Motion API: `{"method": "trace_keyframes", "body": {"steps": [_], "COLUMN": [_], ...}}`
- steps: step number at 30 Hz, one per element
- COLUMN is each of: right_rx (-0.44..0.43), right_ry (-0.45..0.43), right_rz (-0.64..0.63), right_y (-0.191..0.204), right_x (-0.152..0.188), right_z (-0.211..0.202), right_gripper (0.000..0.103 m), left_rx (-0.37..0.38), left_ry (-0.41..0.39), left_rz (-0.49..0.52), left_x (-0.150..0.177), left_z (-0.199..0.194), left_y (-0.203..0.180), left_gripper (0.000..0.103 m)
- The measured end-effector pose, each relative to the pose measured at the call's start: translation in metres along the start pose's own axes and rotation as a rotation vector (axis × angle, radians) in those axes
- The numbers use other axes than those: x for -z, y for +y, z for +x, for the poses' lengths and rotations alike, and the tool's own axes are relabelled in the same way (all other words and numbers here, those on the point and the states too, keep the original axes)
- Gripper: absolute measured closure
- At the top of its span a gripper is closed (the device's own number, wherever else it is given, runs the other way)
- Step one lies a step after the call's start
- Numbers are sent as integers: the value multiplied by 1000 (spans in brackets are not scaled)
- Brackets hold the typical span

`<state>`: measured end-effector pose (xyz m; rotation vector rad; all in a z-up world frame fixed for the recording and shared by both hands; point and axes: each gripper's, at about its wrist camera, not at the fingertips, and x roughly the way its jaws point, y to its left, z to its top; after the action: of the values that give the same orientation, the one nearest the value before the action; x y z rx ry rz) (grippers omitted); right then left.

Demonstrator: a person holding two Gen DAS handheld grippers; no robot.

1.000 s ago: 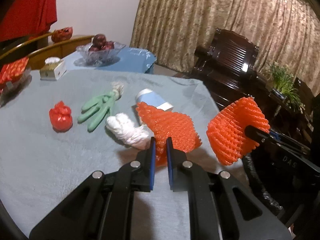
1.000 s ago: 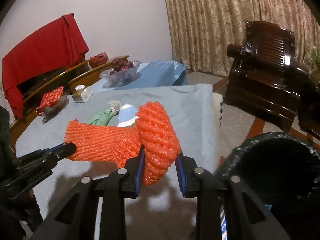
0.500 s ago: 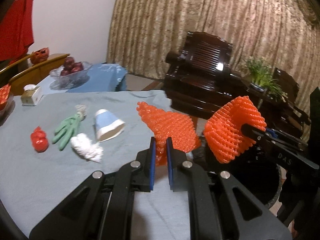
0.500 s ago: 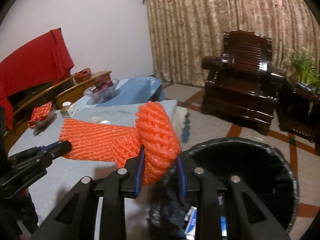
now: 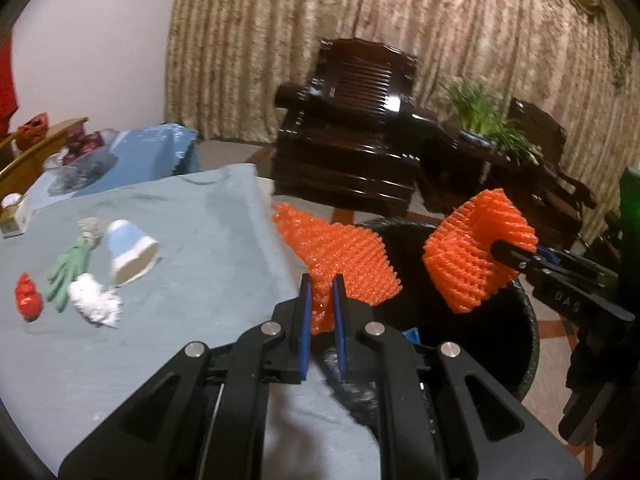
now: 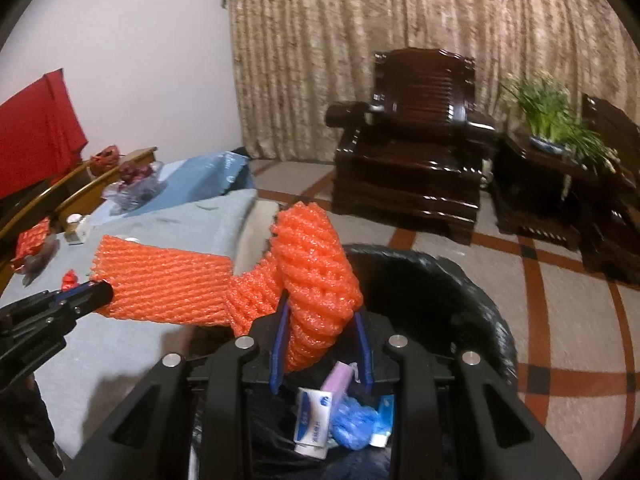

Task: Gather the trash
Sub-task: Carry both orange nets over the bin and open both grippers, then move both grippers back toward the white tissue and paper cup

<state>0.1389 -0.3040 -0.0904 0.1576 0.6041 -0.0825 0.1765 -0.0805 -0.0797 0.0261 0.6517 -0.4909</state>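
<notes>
My left gripper (image 5: 320,285) is shut on a flat orange foam net (image 5: 344,258), held past the table's right edge, over the near rim of the black-lined trash bin (image 5: 524,344). To its right my right gripper (image 5: 505,249) is shut on a second, rolled orange foam net (image 5: 472,258) above the bin. In the right wrist view the right gripper (image 6: 320,307) pinches the rolled net (image 6: 316,264) right over the open bin (image 6: 472,280). The left gripper (image 6: 100,293) holds the flat net (image 6: 160,280) at the left.
On the grey-blue table cloth (image 5: 180,220) lie a blue paper cup (image 5: 130,254), a green glove (image 5: 68,268), a white tissue wad (image 5: 96,305) and a small red wad (image 5: 28,297). The bin holds packets (image 6: 314,420) and a blue wad (image 6: 352,424). Dark wooden armchairs (image 6: 408,152) stand behind.
Both grippers have swung right with their orange nets, from above the table to above the bin. The table items have slid to the left of the view. Both grips are unchanged.
</notes>
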Motion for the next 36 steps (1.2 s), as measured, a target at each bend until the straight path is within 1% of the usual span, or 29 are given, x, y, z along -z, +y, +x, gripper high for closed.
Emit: {"method": "trace_keyframes", "body": {"steps": [7,9,13,15,16,18,19,20,21,22,24,25,27,29,33,36], "right_rx": [47,61,90,99,103,111,115,118,119,113,93,87,69,45,-3,-49], "right_ry": [43,54,76,78,78,73,70,67,61,55,43,34,19,0,-27,-32], "right_rz": [30,36,46,48,48,49,50,51,51,50,41,36,25,15,-14,-40], "right_y": [-24,-30,-38,-38,-39,-39,-39,-38,-37,-36,-29,-25,-18,-7,17,41], "right_x": [13,16,21,23,23,23,23,22,21,21,18,17,15,11,3,-2], "right_z": [11,13,16,15,14,12,12,12,11,9,7,6,4,2,2,8], "right_gripper": [75,64,58,50,48,37,33,24,16,14,8,7,6,6,6,6], "left_rx": [48,64,93,99,99,99,97,95,90,86,71,55,23,-20,-91,-160], "left_ry": [38,59,89,95,93,91,91,88,81,76,61,49,31,13,5,-4], "left_rz": [53,56,48,49,49,47,43,39,33,29,22,16,4,-15,-58,-101], "left_x": [4,5,7,8,9,10,10,9,9,8,7,6,5,6,8,11], "left_z": [28,35,43,43,42,41,40,39,37,35,29,25,18,11,-3,-16], "left_y": [-33,-38,-42,-42,-41,-41,-38,-37,-33,-30,-24,-19,-10,6,42,77], "left_gripper": [94,92,84,70,67,63,60,55,52,50,39,36,24,18,17,17]}}
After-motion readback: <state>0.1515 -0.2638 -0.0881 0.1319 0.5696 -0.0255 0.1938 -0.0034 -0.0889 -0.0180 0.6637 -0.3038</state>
